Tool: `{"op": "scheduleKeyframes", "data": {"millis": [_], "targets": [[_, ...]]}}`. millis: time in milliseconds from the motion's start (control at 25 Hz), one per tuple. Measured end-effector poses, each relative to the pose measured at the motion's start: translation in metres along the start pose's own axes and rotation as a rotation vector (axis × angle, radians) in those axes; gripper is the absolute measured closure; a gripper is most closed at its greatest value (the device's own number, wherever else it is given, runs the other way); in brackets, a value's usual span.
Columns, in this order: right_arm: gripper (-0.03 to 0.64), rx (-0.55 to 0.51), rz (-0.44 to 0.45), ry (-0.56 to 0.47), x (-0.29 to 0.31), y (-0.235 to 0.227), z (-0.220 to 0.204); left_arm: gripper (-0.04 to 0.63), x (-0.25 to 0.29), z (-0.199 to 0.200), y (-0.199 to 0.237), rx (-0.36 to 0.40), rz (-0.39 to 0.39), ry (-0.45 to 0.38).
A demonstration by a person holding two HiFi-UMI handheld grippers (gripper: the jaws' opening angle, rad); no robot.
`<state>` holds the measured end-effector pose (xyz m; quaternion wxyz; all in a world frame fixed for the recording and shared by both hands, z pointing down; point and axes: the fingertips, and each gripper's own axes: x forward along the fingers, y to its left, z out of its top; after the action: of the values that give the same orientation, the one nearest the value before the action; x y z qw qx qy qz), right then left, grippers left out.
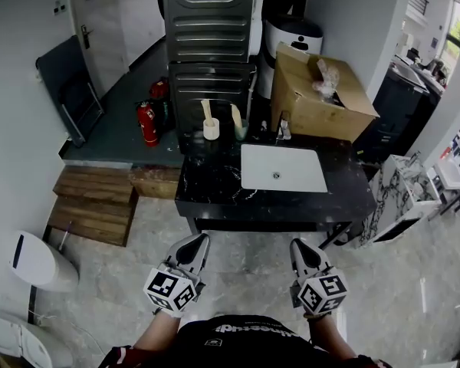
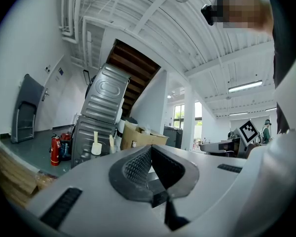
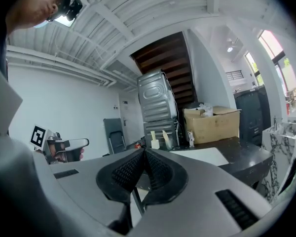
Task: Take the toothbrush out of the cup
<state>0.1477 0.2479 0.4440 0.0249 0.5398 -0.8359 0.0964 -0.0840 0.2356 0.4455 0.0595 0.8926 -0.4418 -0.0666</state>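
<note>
A white cup (image 1: 210, 131) with a pale toothbrush (image 1: 206, 110) upright in it stands at the back of the black counter (image 1: 215, 194). Beside it is a greenish cup (image 1: 241, 132) holding another toothbrush (image 1: 235, 116). Both cups also show small and far off in the left gripper view, white cup (image 2: 96, 149), and in the right gripper view, white cup (image 3: 155, 144). My left gripper (image 1: 199, 241) and right gripper (image 1: 298, 246) hang over the floor in front of the counter, well short of the cups. Each is shut with nothing between its jaws, left gripper (image 2: 150, 150), right gripper (image 3: 144, 152).
A white sink (image 1: 283, 168) is set in the counter, with a faucet (image 1: 282, 126) behind it. A cardboard box (image 1: 319, 94) sits at the back right and a grey metal cabinet (image 1: 211, 29) behind the cups. Red fire extinguishers (image 1: 146, 123), wooden steps (image 1: 92, 204) and a white bin (image 1: 40, 262) lie left.
</note>
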Motion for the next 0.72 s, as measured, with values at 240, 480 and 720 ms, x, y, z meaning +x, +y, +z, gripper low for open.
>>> {"op": "scheduleKeyframes", "data": {"millis": [240, 480, 720], "targets": [[0.580, 0.008, 0.003, 0.019, 0.025, 0.019, -0.007, 0.580, 0.000, -0.007, 0.031, -0.023, -0.005, 0.009], [0.579, -0.003, -0.001, 0.051, 0.058, 0.005, -0.017, 0.580, 0.025, -0.017, 0.052, -0.035, -0.010, 0.012], [0.578, 0.010, 0.018, 0.026, 0.136, -0.041, -0.012, 0.580, 0.098, -0.020, 0.093, -0.031, -0.011, 0.007]]}}
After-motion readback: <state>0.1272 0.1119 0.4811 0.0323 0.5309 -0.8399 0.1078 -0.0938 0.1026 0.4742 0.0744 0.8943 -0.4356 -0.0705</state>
